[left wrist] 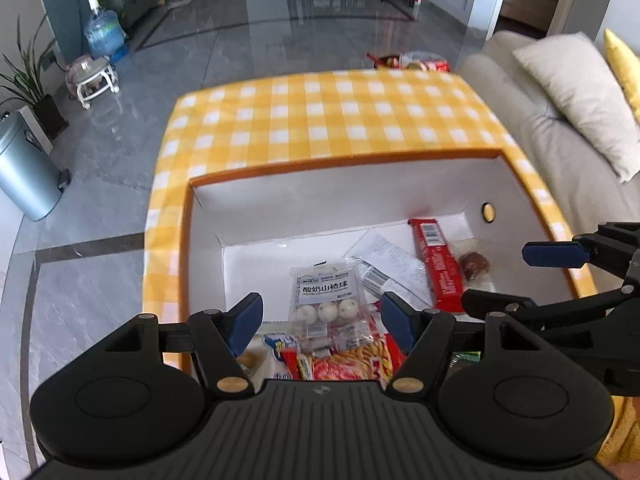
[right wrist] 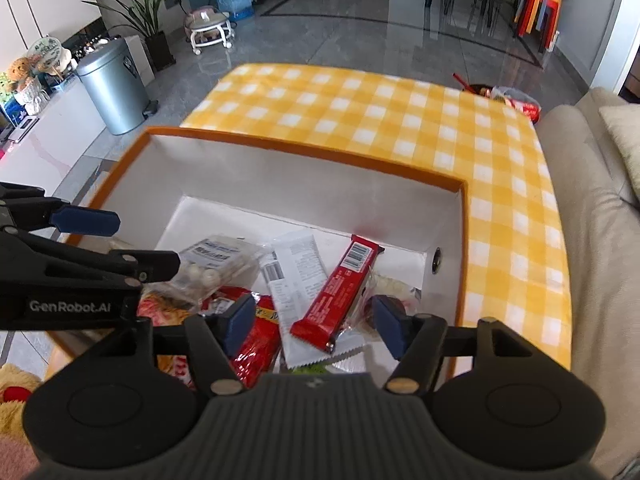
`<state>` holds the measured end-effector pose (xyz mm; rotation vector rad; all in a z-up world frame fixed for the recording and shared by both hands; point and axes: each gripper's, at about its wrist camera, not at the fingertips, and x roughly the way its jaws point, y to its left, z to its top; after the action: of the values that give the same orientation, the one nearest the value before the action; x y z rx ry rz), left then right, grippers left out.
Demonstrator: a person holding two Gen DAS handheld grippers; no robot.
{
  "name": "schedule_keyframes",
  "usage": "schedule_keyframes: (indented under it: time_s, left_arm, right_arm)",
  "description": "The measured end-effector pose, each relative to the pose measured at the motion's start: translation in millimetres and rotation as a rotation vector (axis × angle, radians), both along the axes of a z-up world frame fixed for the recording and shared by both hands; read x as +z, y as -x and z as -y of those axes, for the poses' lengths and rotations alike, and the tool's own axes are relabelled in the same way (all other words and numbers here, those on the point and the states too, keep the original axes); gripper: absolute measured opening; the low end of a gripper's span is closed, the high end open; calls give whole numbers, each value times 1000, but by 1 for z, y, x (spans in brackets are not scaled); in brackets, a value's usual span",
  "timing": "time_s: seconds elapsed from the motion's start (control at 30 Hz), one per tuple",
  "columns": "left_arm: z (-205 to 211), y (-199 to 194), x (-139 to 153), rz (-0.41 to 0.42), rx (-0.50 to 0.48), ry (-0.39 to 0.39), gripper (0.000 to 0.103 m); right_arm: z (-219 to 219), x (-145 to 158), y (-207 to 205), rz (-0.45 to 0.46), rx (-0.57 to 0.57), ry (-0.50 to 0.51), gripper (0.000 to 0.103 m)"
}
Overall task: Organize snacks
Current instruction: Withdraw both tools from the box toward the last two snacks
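Blue-padded and spread apart, the left gripper (left wrist: 322, 322) hangs over the near end of an orange-rimmed box (left wrist: 340, 160) with nothing between its pads. Just beyond its tips lies a clear packet of white balls (left wrist: 328, 292), resting on a heap of snack bags (left wrist: 344, 360) in red, yellow and white.

To the right, the right gripper (right wrist: 314, 322) also stands open and empty, above a red bar (right wrist: 340, 288) that lies slantwise across a white wrapper (right wrist: 294, 264). Beside the bar, toward the box's right wall, sits a small clear pack with something dark brown inside (left wrist: 474, 266). Each gripper shows at the edge of the other's view, close alongside.

All these snacks are inside the box, gathered toward its near side, with bare white floor at the far end. The box sits on a yellow checked tablecloth (left wrist: 328, 120). At the cloth's far corner is a small pile of red packets (right wrist: 508, 100), well apart from the box. A pale sofa (left wrist: 532, 128) runs along the right; a grey bin (right wrist: 114, 84) stands on the floor to the left.
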<state>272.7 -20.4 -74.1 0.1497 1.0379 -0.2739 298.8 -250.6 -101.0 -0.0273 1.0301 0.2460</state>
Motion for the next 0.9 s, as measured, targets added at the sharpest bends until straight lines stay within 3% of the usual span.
schedule_keyframes:
  time_s: [0.27, 0.53, 0.9]
  left_arm:
    - [-3, 49, 35, 108, -22, 7, 79]
    - [-4, 111, 61, 256, -56, -41, 80]
    - [-27, 172, 49, 303, -103, -46, 81]
  right_arm:
    - [1, 32, 45, 80, 6, 11, 70]
    - [-1, 59, 101, 169, -14, 2, 78]
    - [-3, 59, 180, 205, -74, -66, 90]
